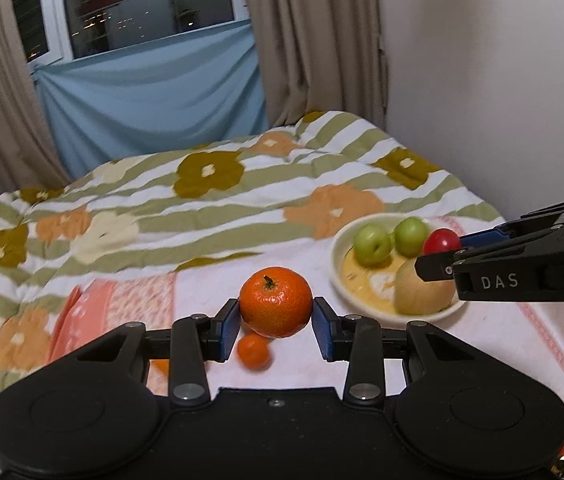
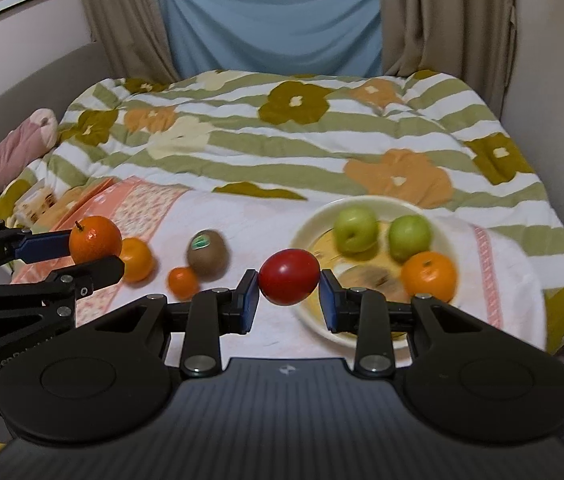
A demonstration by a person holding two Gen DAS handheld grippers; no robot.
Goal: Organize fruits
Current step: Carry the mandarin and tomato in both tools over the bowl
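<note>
- The left tool (image 1: 276, 318), matte black with blue pads, is clamped on a glossy, dimpled mandarin (image 1: 275, 302) whose stub of stem points up; it hangs clear of the cloth.
- The right tool (image 2: 289, 300) pinches a smooth red tomato (image 2: 289, 276) above the near rim of the plate (image 2: 314, 220).
- Below, on a pale cloth with salmon printed bands (image 2: 242, 216), lie a small tangerine (image 2: 183, 281), another orange citrus (image 2: 136, 259) and a fuzzy brown kiwi (image 2: 207, 256) with a green sticker; only the right view shows the kiwi.
- The cream plate holds two waxy green apples (image 2: 356, 229) and an orange (image 2: 429, 276); the left view alone reveals a tan pear (image 1: 422, 292) there.
- Farther off, a puffy quilt (image 2: 322, 140) with olive stripes and flowers covers the bed.
- Behind hang beige curtains (image 1: 314, 40).
</note>
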